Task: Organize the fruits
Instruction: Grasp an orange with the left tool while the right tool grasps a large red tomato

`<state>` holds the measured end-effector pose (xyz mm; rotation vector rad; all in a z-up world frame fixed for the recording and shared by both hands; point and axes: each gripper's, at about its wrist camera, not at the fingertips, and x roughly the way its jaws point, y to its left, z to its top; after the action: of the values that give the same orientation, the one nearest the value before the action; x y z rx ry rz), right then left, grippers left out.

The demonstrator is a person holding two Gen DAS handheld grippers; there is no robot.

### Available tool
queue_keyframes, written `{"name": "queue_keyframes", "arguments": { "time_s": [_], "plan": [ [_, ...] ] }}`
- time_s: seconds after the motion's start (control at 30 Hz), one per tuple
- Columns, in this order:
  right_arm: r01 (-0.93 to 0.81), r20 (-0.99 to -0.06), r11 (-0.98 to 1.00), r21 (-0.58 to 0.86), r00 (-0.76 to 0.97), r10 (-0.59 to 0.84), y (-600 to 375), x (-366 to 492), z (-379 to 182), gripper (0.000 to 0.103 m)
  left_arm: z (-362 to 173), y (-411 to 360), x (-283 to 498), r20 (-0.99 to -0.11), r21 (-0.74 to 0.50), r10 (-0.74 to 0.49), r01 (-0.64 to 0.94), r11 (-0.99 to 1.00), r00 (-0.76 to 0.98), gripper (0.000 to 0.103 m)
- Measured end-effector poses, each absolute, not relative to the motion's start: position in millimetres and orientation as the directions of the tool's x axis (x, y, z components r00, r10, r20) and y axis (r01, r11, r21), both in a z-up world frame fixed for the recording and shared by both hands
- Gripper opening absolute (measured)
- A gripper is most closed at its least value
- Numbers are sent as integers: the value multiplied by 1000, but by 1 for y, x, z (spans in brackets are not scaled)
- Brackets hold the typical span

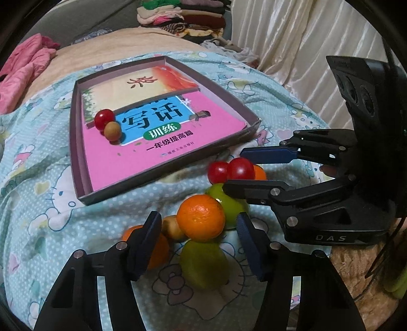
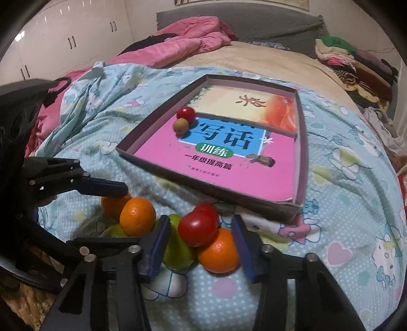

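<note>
A pile of fruit lies on the blue quilt in front of a shallow cardboard box (image 1: 76,142) (image 2: 304,142). In the left wrist view my left gripper (image 1: 199,235) is open around an orange (image 1: 201,217), with a green fruit (image 1: 203,264) below it. My right gripper (image 2: 201,240) (image 1: 235,170) is open around a red tomato (image 2: 197,229) (image 1: 240,169) that rests on an orange (image 2: 218,250) and a green fruit (image 2: 176,250). A red tomato (image 1: 103,118) (image 2: 187,114) and a small brown fruit (image 1: 112,131) (image 2: 181,126) lie inside the box.
The box holds a pink workbook (image 1: 162,142) (image 2: 229,163). More oranges (image 2: 137,216) and a second small tomato (image 1: 216,171) sit in the pile. Pink bedding (image 2: 188,38) and folded clothes (image 1: 183,17) lie at the far side of the bed.
</note>
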<state>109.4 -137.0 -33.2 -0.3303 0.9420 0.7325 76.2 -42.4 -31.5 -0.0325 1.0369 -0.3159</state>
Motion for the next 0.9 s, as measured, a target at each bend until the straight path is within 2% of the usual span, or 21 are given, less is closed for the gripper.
{"name": "queue_keyframes", "arguments": {
  "time_s": [0.13, 0.23, 0.27, 0.3, 0.33, 0.57, 0.6, 0.63, 0.9],
  "plan": [
    [-710, -824, 702, 62, 360, 437, -135, 111, -34, 34, -34, -44, 78, -843, -176, -275, 246, 953, 461, 62],
    [-713, -826, 698, 61, 357, 437, -134, 112, -35, 33, -36, -45, 81, -847, -173, -271, 245, 954, 458, 62],
    [-712, -826, 699, 60, 359, 436, -134, 113, -35, 32, -37, -45, 81, -848, -172, -270, 244, 954, 457, 61],
    [-712, -825, 699, 63, 357, 438, -134, 114, -35, 31, -39, -46, 82, -851, -170, -267, 243, 955, 452, 55],
    [-712, -825, 699, 66, 355, 440, -135, 114, -35, 31, -40, -46, 83, -853, -166, -261, 240, 956, 452, 50],
    [-712, -810, 698, 78, 363, 461, -139, 112, -31, 31, -40, -41, 87, -845, -200, -286, 229, 953, 451, 47],
    [-710, -807, 699, 80, 366, 464, -140, 112, -30, 31, -40, -41, 86, -843, -201, -289, 233, 951, 453, 41],
    [-708, -804, 702, 82, 369, 466, -141, 113, -29, 31, -39, -42, 86, -839, -206, -296, 238, 949, 455, 40],
    [-697, -786, 711, 95, 386, 483, -146, 113, -23, 31, -35, -40, 83, -833, -220, -306, 232, 947, 460, 39]
  ]
}}
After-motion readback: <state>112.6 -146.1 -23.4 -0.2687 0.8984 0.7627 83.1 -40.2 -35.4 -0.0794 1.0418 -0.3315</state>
